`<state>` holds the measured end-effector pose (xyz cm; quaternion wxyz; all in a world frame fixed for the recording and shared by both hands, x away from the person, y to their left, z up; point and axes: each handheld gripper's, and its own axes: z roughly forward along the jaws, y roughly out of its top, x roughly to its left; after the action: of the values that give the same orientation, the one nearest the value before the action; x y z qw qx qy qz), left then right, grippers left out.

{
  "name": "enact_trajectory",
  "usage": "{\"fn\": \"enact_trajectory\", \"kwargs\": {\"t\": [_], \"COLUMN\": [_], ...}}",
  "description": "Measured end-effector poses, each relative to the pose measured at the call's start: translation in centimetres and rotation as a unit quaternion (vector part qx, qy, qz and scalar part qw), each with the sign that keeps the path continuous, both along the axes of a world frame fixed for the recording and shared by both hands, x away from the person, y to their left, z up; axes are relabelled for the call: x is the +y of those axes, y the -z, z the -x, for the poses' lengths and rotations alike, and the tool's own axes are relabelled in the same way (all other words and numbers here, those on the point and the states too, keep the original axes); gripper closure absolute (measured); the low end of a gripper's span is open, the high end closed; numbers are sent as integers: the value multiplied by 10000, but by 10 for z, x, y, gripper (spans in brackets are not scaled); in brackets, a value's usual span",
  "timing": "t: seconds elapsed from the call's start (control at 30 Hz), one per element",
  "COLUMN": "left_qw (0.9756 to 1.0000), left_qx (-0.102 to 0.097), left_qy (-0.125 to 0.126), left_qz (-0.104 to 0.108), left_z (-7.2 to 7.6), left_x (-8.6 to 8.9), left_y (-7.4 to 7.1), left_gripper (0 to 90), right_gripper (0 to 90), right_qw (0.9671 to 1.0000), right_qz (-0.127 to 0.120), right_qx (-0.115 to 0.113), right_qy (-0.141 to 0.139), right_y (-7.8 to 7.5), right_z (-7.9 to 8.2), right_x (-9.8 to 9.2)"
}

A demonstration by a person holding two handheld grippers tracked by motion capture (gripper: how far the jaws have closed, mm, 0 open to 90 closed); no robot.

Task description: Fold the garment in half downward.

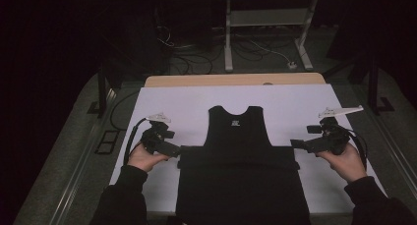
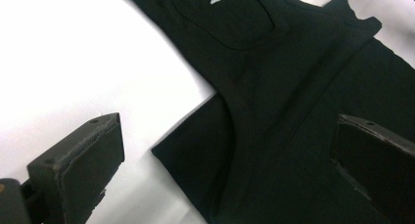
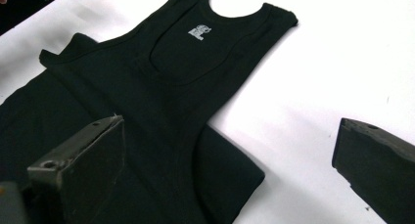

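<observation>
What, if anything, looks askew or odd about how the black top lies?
The top lies flat and centred on the white sheet, its lower part folded up into a neat band across it. Both claws are open beside the fold's ends. Nothing looks askew.

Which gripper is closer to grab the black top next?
Probably the left gripper: in the high view its open jaws reach the side corner of the black top. The right gripper is open too, but sits slightly off the cloth.

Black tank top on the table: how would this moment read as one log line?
item: black tank top, flat on white table | left gripper: open, at its side edge | right gripper: open, at opposite edge | held: nothing
</observation>
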<state>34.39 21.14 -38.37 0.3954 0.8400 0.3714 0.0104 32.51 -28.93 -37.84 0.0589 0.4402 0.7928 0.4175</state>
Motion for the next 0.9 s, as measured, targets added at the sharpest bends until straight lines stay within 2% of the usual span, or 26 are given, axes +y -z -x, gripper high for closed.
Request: {"fn": "enact_trajectory", "kwargs": {"t": [0.33,0.5,0.9], "left_qw": [9999,9999,9999], "left_qx": [-48,15,13], "left_qy": [72,24,-9], "left_qz": [-93,-130,-169], "left_z": [-10,-15,-30], "left_x": [-1,-3,-2], "left_y": [-9,-8,-11], "left_gripper": [0,0,0], "right_gripper": [0,0,0], "right_qw": [10000,10000,10000], "right_qz": [17,-23,20], "right_qx": [-38,21,64], "right_qy": [-23,-36,-5], "right_y": [-4,-5,-11], "right_z": [-10,-15,-31], "right_x": [1,-1,0]}}
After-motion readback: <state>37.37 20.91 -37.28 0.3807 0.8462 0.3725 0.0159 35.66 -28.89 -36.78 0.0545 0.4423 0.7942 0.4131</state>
